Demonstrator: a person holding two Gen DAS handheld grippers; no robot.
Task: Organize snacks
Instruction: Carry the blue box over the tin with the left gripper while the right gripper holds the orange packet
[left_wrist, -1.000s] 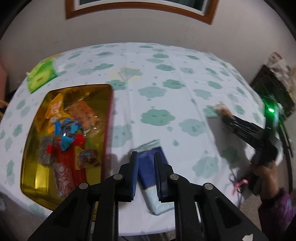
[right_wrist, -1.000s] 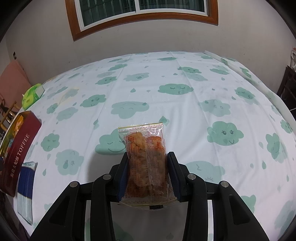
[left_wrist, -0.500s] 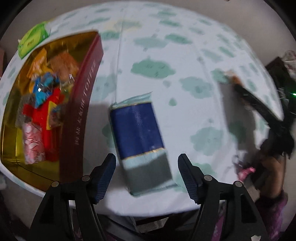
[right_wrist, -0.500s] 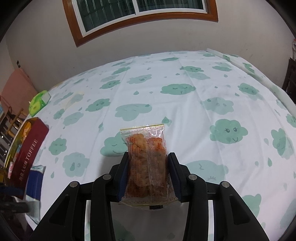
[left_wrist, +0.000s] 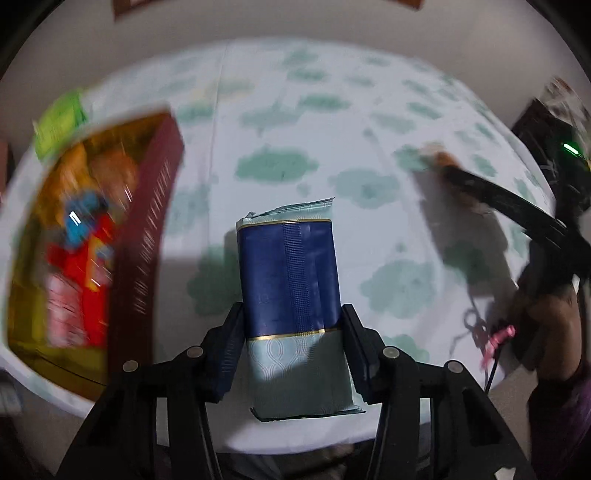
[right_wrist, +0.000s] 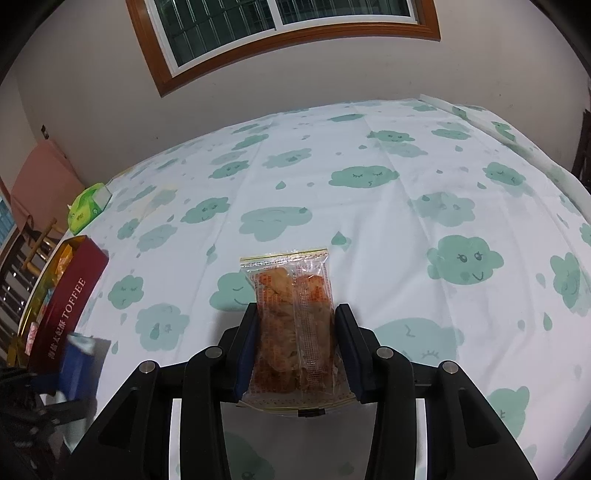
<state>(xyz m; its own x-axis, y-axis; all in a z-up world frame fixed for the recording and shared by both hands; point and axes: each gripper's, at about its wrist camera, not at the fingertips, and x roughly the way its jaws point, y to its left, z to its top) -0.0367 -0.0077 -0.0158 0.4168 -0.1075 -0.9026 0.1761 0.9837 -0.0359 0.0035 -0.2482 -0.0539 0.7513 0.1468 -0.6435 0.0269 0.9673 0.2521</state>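
Navy foil with a pale teal end: the blue packet (left_wrist: 290, 291) is sitting between the two fingers of the left gripper (left_wrist: 291, 350), which are closing against its long sides near the gold band. Contact looks made, though motion blur is smearing the view. Half a second ago those fingers were spread wide with the packet lying free on the desk (left_wrist: 369, 110) between them; now the gap is matching the packet's width.

Handling guess: flat, light, crinkly wrapper, fairly firm inside (a bar or a biscuit stack, cannot tell which). Foil is likely slippery, so holding across the middle of the long edges is sounder than pinching the crimped ends.

Right gripper (right_wrist: 295, 347) is clamping the clear snack bag (right_wrist: 291, 325) by its sides, lower half between the fingers, top seal sticking out forward over the cloud-print cloth. Contents look like brittle fried pieces, so a harder squeeze risks crushing them. That grip is looking unchanged from the earlier frames.

Toffee tin (right_wrist: 66, 302) is lying open at the desk's left edge, already holding mixed sweets, just beside the blue packet. Green tissue pack (right_wrist: 88, 210) is sitting beyond it.
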